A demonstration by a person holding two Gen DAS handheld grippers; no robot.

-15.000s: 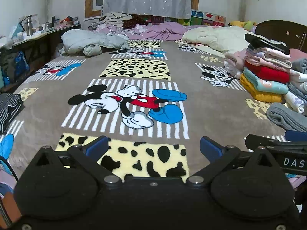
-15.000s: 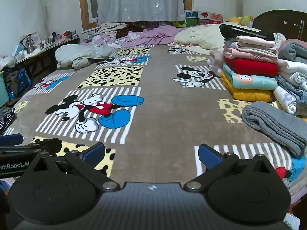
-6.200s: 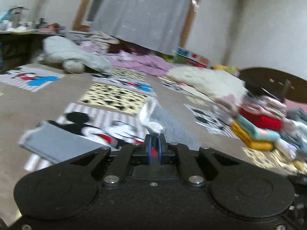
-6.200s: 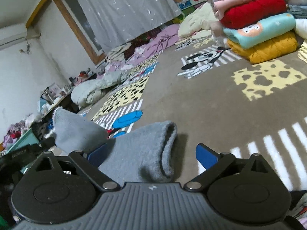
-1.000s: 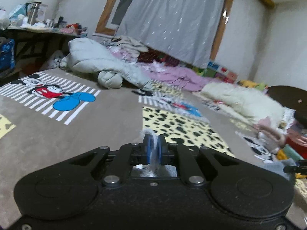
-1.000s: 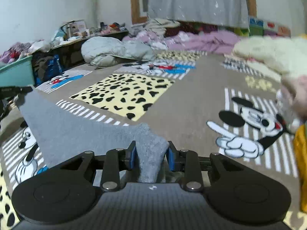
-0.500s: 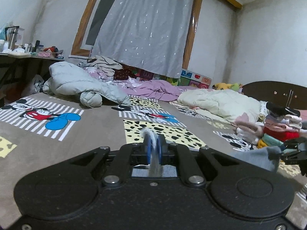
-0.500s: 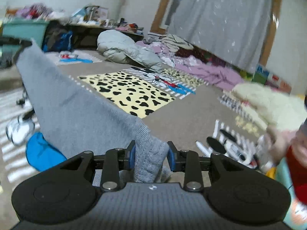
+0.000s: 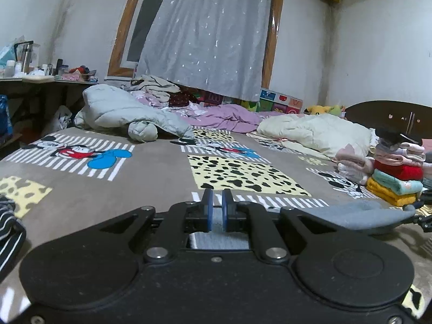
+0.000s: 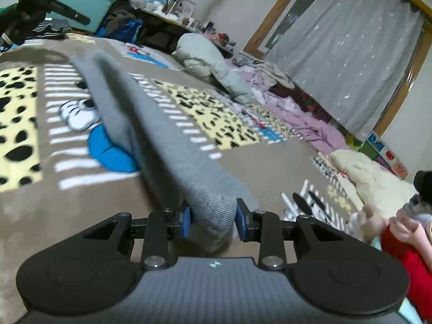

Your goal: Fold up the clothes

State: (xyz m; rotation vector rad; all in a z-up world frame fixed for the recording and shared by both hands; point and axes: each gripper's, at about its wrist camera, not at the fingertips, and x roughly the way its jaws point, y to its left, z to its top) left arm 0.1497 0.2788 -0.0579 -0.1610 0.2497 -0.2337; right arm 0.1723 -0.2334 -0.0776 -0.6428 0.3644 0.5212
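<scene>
A grey knit garment (image 10: 151,124) stretches low over the patterned bed blanket (image 10: 256,162) between my two grippers. My right gripper (image 10: 213,220) is shut on its ribbed end, the cloth bunched between the blue pads. In the left wrist view the garment (image 9: 359,216) runs off to the right. My left gripper (image 9: 216,210) has its pads nearly together, with grey cloth showing just below them; the grip itself is partly hidden. The left gripper also shows in the right wrist view (image 10: 32,2) at the far upper left.
A stack of folded clothes (image 9: 397,172) stands at the right of the bed, by a dark headboard (image 9: 391,116). A pale padded jacket (image 9: 121,113), purple bedding (image 9: 229,116) and a cream quilt (image 9: 318,132) lie at the back. A striped garment (image 9: 8,232) lies at left.
Both grippers have come down and the garment now lies stretched lower, close over the blanket. The cloth tuft above the left pads is gone from sight.
</scene>
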